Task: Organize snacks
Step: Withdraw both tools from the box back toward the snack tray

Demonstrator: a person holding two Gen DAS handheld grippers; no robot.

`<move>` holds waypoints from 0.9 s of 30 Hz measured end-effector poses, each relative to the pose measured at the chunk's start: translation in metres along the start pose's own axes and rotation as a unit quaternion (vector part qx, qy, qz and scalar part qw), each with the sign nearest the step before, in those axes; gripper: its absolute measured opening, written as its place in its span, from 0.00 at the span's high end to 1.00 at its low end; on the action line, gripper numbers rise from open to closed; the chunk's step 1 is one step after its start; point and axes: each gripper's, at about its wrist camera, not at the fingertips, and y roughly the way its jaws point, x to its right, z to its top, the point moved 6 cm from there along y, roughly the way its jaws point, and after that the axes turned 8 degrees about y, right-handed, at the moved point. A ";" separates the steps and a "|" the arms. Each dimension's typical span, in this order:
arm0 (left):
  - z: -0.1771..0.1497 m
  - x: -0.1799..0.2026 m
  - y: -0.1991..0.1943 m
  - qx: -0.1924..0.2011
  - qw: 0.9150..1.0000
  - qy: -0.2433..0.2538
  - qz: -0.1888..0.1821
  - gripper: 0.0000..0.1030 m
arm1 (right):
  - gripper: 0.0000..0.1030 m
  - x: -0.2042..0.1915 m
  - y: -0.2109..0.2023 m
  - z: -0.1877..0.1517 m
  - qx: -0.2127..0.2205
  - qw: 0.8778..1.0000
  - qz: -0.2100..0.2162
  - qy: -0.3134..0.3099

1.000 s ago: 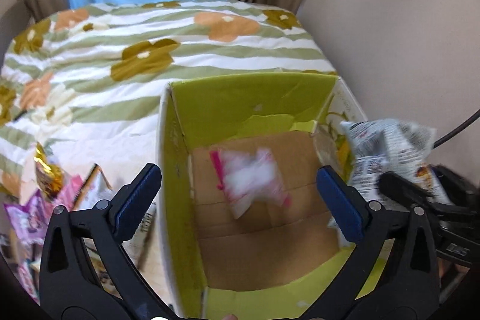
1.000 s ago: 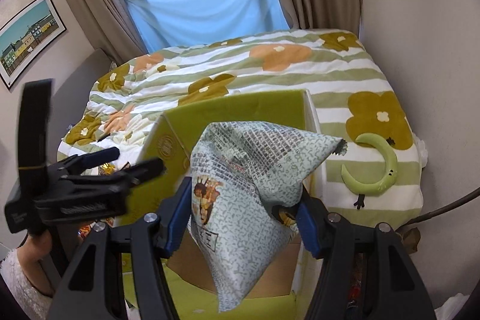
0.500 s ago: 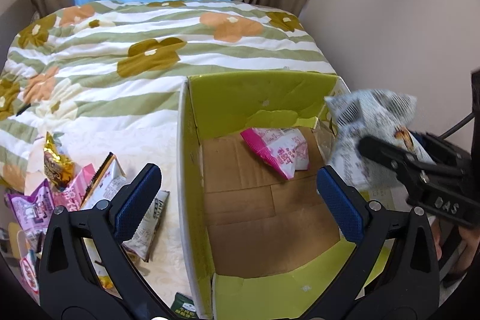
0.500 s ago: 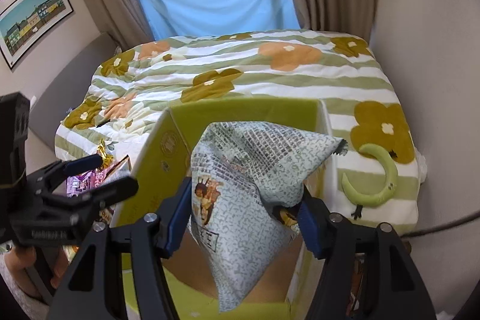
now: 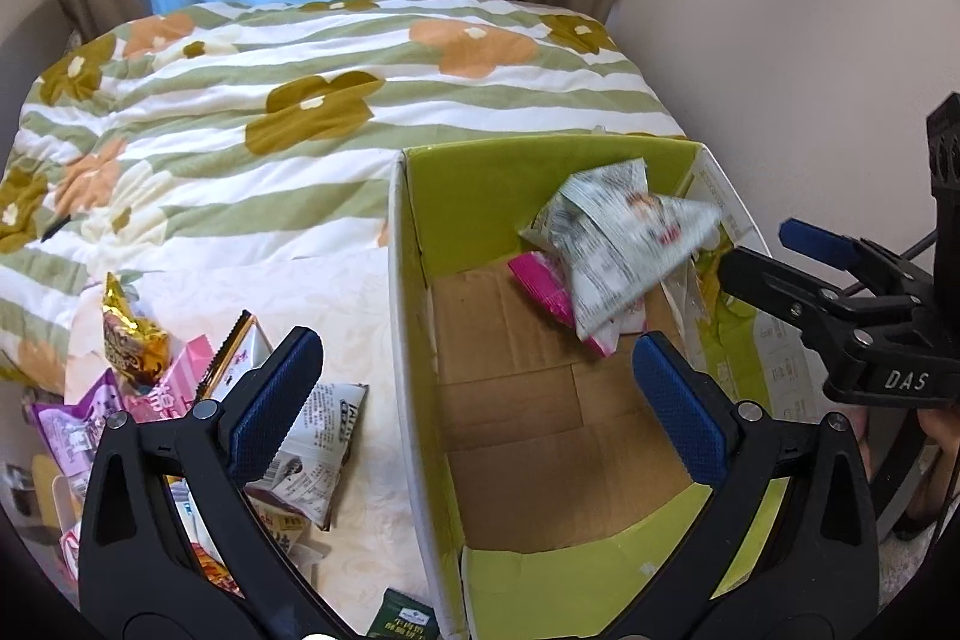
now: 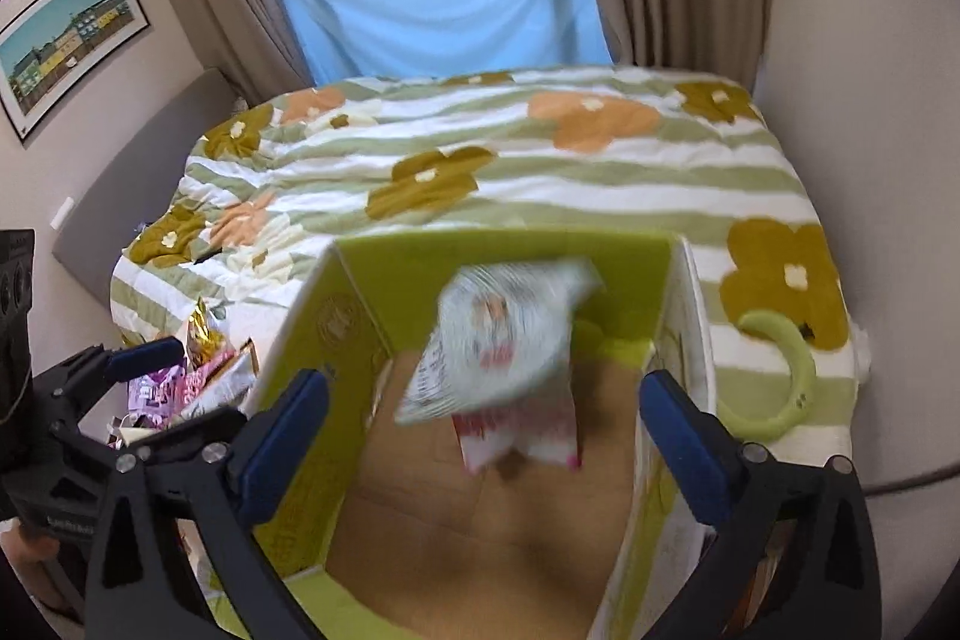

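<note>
Left wrist view: your left gripper [image 5: 477, 400] gapes wide, empty, over the green box's [image 5: 408, 340] near wall. Grey-white snack bag [image 5: 618, 244] sits blurred inside, atop the pink packet [image 5: 540, 286].

Right wrist view: your right gripper [image 6: 483, 436], jaws just sprung apart, holds nothing; the bag is blurred beyond them, over the box.

- From the left wrist we look steeply down along the left gripper [image 5: 474, 403], close over the left rim of the box [image 5: 414, 340], facing the window.
- From the right wrist we look down along the right gripper [image 6: 483, 433], close above the box [image 6: 312, 388], facing the same way.
- Both views share the box and the bed [image 5: 240, 112].
</note>
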 end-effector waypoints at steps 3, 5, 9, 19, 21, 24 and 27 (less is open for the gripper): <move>0.002 0.004 -0.002 0.003 1.000 0.005 -0.001 0.01 | 0.00 0.003 -0.009 -0.004 0.002 1.000 -0.005 0.007; 0.003 0.006 -0.006 0.008 1.000 0.007 -0.003 0.01 | 0.00 0.004 -0.015 -0.006 0.005 1.000 -0.005 0.013; 0.006 0.011 -0.020 0.022 1.000 0.011 0.001 0.01 | 0.00 0.004 -0.028 -0.008 0.010 1.000 -0.008 0.015; -0.004 0.008 -0.081 0.049 0.998 0.017 0.038 0.01 | 0.00 -0.012 -0.064 -0.003 0.032 0.999 -0.004 -0.007; -0.010 0.001 -0.094 0.052 0.997 0.017 0.049 0.01 | 0.00 -0.020 -0.072 -0.005 0.039 0.999 -0.001 -0.014; -0.024 -0.013 -0.117 0.060 0.996 0.010 0.060 0.01 | 0.00 -0.036 -0.084 -0.011 0.048 0.999 0.007 -0.020; -0.040 -0.031 -0.139 0.073 0.995 -0.007 0.061 0.01 | 0.00 -0.059 -0.093 -0.022 0.051 0.998 0.018 -0.025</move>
